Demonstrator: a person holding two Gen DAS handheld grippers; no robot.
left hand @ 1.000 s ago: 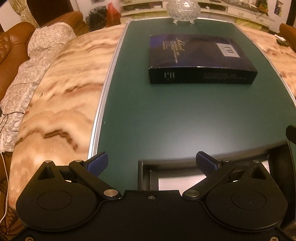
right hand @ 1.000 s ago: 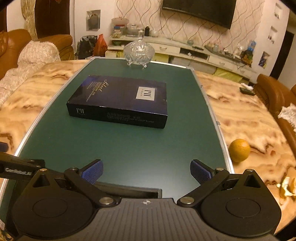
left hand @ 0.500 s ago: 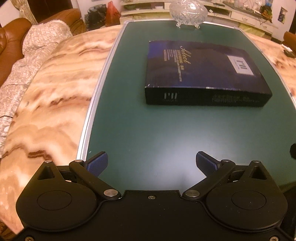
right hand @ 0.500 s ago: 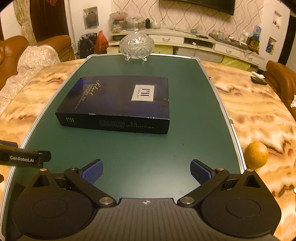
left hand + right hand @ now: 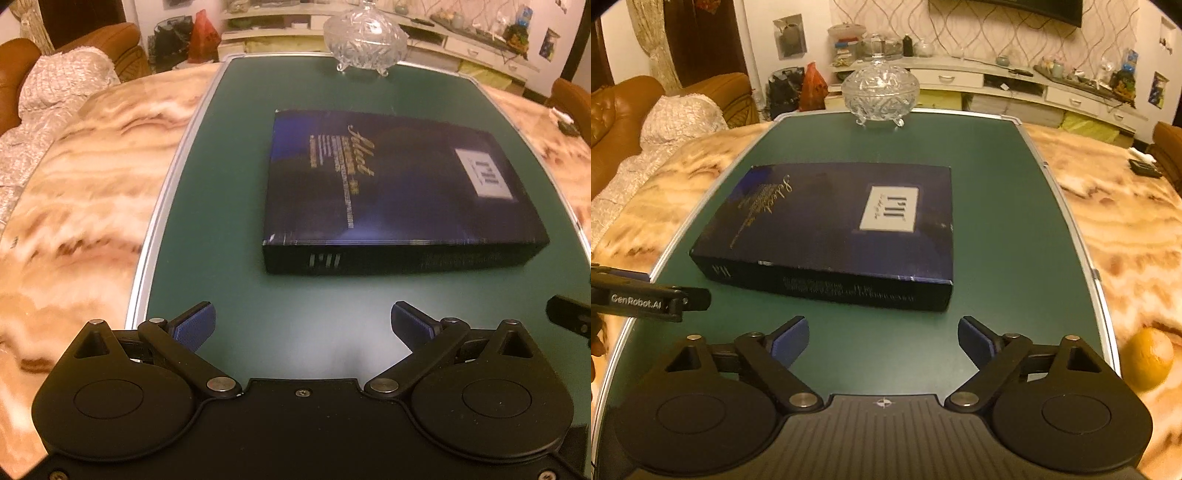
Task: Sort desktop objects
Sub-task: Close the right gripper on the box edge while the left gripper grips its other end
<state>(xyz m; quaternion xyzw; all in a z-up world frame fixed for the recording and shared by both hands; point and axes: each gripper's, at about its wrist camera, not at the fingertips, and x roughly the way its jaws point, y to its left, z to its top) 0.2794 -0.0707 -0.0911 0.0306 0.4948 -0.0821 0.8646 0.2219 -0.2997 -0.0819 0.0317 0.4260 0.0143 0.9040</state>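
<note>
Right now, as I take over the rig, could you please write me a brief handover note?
Left tongs: open, empty, hovering over the green mat, short of the box.
Right tongs: open, empty, just short of the dark blue box's near edge.
The box lies flat mid-mat; the lidded glass bowl stands at the mat's far end; an orange sits on the marble table to the right, off the mat.
Done: nothing gripped.
Left: all the sorting; the box looks the likely first pick.
</note>
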